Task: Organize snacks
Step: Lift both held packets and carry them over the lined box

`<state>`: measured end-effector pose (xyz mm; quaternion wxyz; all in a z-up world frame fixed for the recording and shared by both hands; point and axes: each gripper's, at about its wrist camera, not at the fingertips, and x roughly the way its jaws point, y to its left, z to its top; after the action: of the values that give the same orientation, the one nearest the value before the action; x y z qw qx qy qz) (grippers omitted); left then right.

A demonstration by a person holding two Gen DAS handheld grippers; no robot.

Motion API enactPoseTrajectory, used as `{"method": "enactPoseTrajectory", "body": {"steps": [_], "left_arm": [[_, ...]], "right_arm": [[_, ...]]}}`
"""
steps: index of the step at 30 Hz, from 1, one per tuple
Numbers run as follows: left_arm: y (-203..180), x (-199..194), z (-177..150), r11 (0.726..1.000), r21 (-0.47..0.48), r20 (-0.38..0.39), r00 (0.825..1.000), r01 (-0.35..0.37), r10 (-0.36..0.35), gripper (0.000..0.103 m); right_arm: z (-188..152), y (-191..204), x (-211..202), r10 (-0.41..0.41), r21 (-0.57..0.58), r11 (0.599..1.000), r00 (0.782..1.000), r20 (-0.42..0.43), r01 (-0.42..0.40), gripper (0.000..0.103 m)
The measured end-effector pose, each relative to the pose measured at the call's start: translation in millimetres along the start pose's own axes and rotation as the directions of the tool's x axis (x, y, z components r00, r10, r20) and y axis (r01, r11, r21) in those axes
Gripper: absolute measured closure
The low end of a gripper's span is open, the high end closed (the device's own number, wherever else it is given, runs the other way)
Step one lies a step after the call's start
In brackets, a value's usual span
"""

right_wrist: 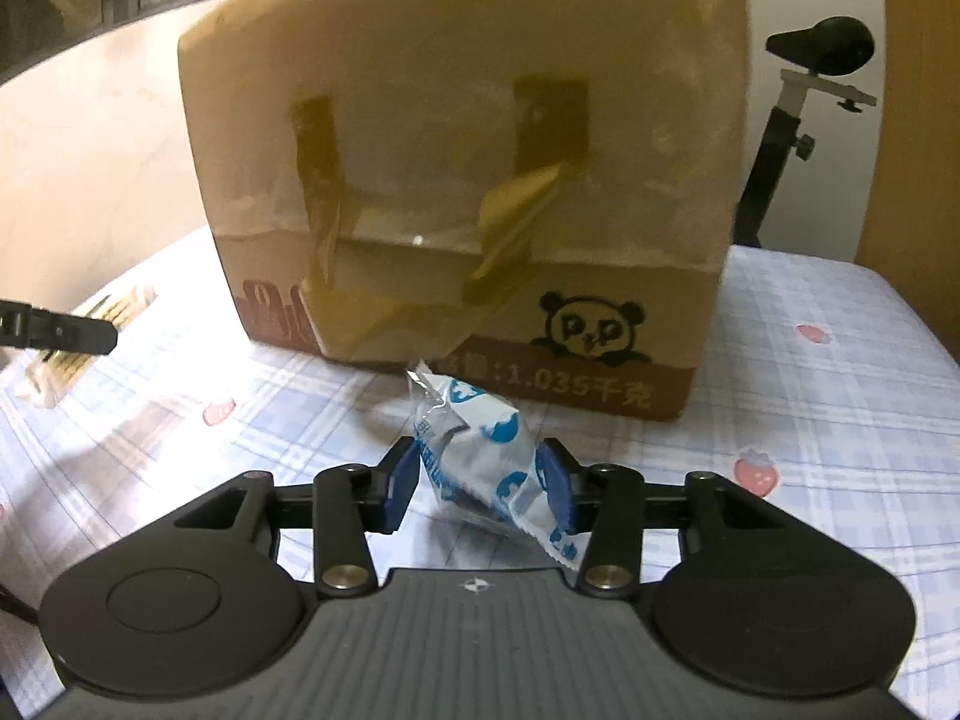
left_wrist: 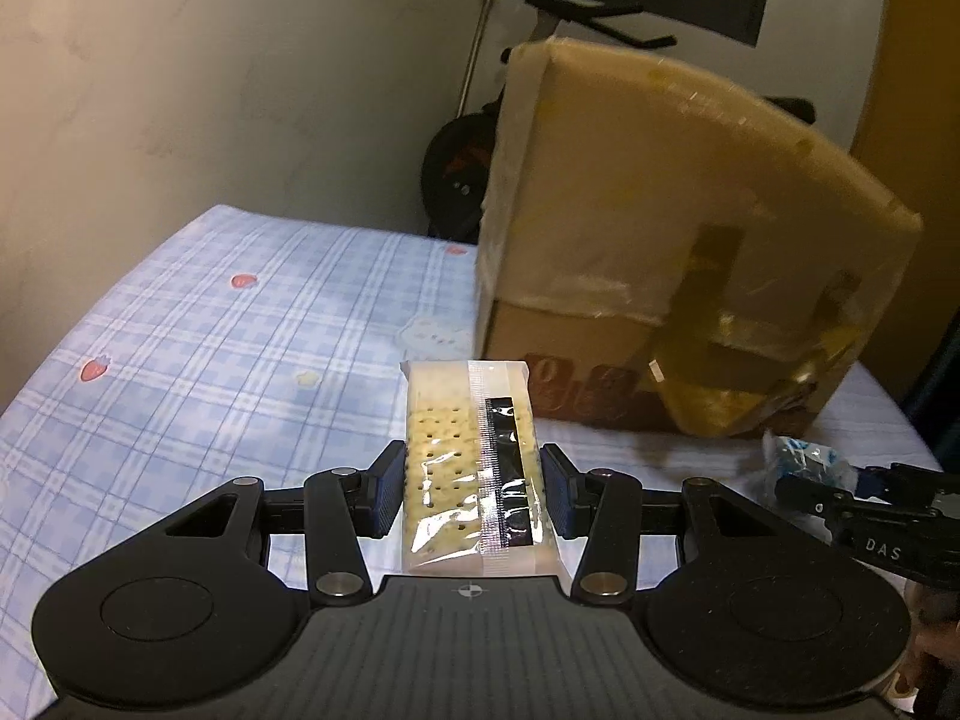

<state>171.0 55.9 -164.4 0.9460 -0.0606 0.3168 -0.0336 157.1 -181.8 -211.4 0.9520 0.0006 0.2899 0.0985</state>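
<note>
My left gripper (left_wrist: pixel 471 489) is shut on a clear-wrapped cracker packet (left_wrist: pixel 468 456), held lengthwise between its blue pads above the bed. My right gripper (right_wrist: pixel 480 489) is shut on a white and blue snack packet (right_wrist: pixel 480 450), just in front of the cardboard box (right_wrist: pixel 468 150). The box (left_wrist: pixel 660 240) stands ahead and to the right of the left gripper, wrapped in tape with loose yellow strips. The right gripper with its snack also shows at the right edge of the left wrist view (left_wrist: pixel 840 480). The left gripper's finger and cracker packet show at the left edge of the right wrist view (right_wrist: pixel 60 330).
A blue checked sheet with strawberry prints (left_wrist: pixel 210 360) covers the bed. A pale wall (left_wrist: pixel 210 90) lies behind it. An exercise bike (right_wrist: pixel 792 90) stands past the bed behind the box. The box has a panda print (right_wrist: pixel 591 327) low on its front.
</note>
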Motion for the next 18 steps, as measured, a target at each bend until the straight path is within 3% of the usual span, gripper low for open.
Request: {"method": "enactPoseTrajectory", "body": {"steps": [18], "left_arm": [[-19,-29,11,0.997,0.019,0.088,0.993,0.073,-0.074,0.054]], "right_arm": [[16,-7,-44,0.011,0.030,0.999,0.997,0.075,-0.013,0.063]]}}
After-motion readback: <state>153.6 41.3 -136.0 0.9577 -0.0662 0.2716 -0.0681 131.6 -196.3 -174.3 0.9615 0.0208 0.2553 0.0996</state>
